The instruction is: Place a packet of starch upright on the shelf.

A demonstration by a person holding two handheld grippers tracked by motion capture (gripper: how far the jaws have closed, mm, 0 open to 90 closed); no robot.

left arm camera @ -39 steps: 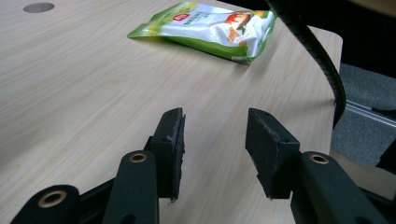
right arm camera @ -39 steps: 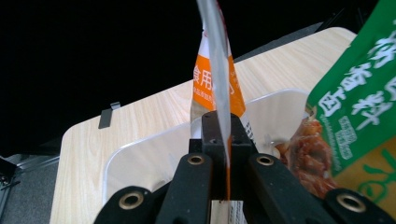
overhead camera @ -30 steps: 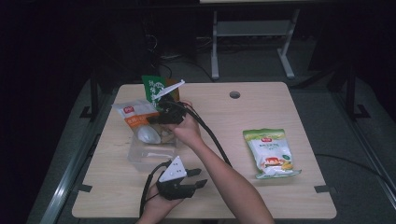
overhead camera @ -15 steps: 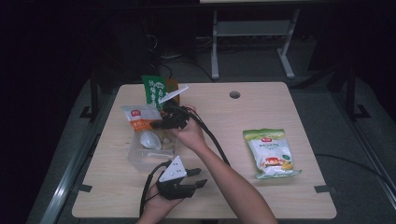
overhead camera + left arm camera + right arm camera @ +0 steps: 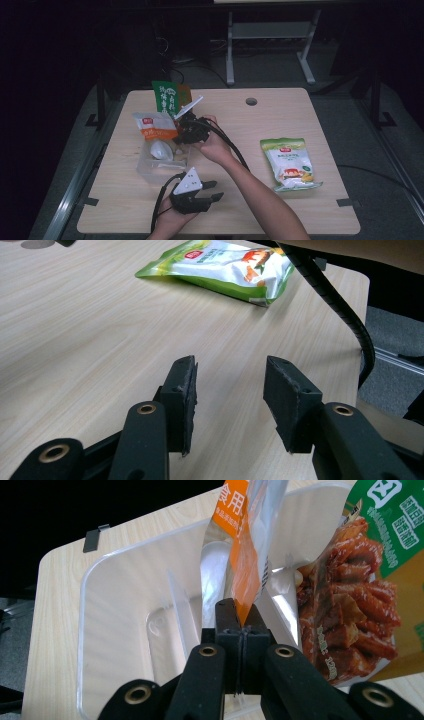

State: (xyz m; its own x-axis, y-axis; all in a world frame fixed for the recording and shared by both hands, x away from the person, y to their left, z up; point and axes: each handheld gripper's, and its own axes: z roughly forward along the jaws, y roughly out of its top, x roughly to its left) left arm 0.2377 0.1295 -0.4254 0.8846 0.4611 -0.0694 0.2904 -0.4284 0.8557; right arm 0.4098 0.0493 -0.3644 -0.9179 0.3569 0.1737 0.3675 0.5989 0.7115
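Right claw (image 5: pixel 239 611) clamped on orange pouch (image 5: pixel 244 555); green pouch (image 5: pixel 370 580) just beside

Two black jaws of the left gripper (image 5: pixel 227 397) rise from the bottom of the left gripper view, standing apart with nothing between them. Their inner pads (image 5: pixel 186 400) look rough and worn. They hover over a pale wooden table (image 5: pixel 90 335) with fine grain. Near the table's far edge lies a green and white snack pouch (image 5: pixel 220 267), flat, with a red logo and a food picture. A ribbed black cable (image 5: pixel 340 305) curves down past the table's right edge, over grey floor (image 5: pixel 390 330).
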